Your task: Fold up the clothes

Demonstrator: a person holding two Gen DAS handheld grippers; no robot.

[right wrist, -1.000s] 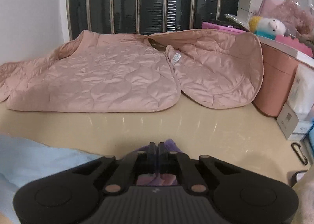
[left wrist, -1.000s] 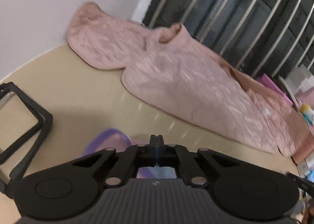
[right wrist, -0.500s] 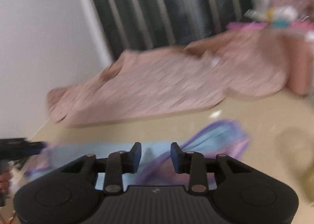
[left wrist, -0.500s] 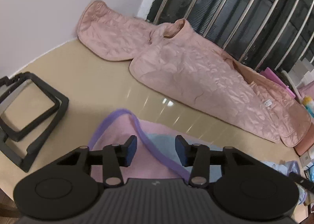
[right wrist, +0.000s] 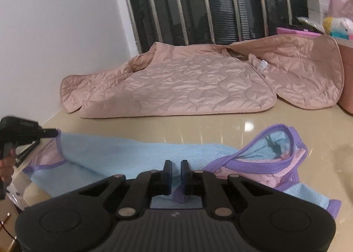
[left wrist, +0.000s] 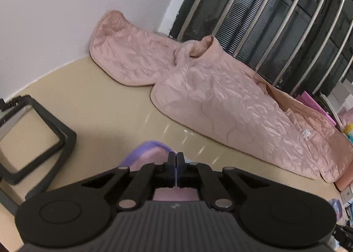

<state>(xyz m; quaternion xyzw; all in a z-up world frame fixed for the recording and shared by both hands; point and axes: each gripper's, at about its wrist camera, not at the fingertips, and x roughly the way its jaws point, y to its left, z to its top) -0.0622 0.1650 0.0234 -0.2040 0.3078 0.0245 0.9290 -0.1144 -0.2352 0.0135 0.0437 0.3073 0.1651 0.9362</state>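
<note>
The left hand-held gripper point(left wrist: 176, 169) is seen fully shut; a purple-trimmed edge of the blue and pink garment point(right wrist: 123, 159) lies directly at its tips, and that edge is judged to be pinched, though the contact itself is hidden by the fingers. The right hand-held gripper point(right wrist: 176, 173) is closing, with only a narrow gap left between its fingers. Blue mesh and a purple binding lie at and below the gap; whether cloth is yet pressed cannot be told.

The garment is laid on the tabletop point(right wrist: 220, 124), near the front edge, well apart from the pink quilted jacket point(right wrist: 187, 82) spread along the back by the window bars point(right wrist: 198, 2). A black frame point(left wrist: 33, 137) rests on the tabletop to the left.

In the right wrist view the garment's long axis runs across the picture, from a pink, purple-edged corner at the left to a bunched purple-bound opening at the right. The right end is rumpled and lifted; the middle lies fairly flat.

The step in hand is judged to be the taking of two edge points before a fold. Both grips should be set on the bound edge rather than the loose mesh. The cloth should be drawn taut along its long axis before lifting, so the bunched end is flattened.
</note>
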